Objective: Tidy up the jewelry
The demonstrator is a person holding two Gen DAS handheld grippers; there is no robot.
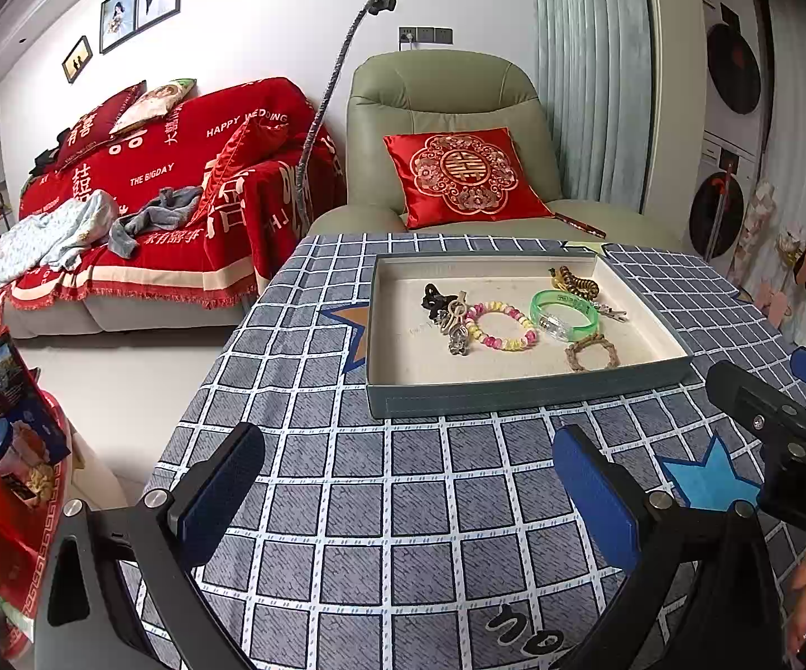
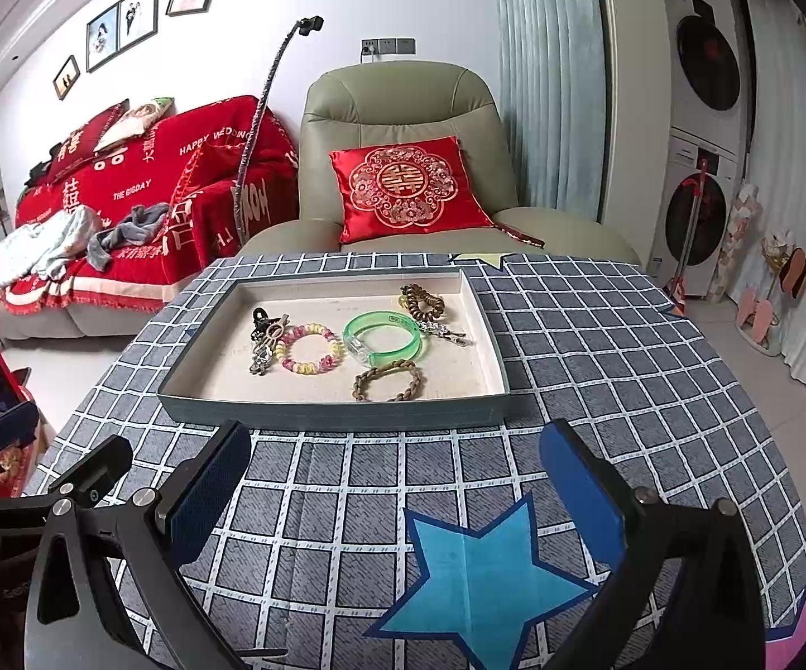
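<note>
Nearest to me, both claws hang just above the checked cloth of the worktop [image 2: 598, 346], each with its blue-padded fingers spread wide and nothing between them: the left claw [image 1: 403, 497] over plain grey squares, the right claw [image 2: 397, 497] over a big blue star [image 2: 475, 586] printed on the cloth. Neither touches any jewelry. A little further on sits a shallow grey tray [image 2: 313, 413] with a pale lining, and all the pieces lie inside it. At its near edge is a braided brown bracelet [image 2: 389, 381]; behind that, side by side, a pink-and-yellow beaded bracelet [image 2: 309, 356] and a translucent green bangle [image 2: 383, 338]. To the left of the beads is a small heap of dark and metallic clips [image 2: 267, 338] (too tangled to tell apart), while a silver clip [image 2: 445, 332] lies just right of the bangle and a brown coiled hair tie [image 2: 422, 301] rests toward the far right corner. Beyond the worktop stands a green armchair [image 2: 403, 106] with a red embroidered cushion [image 2: 403, 190], and left of it a sofa [image 2: 124, 206] under a red throw.
</note>
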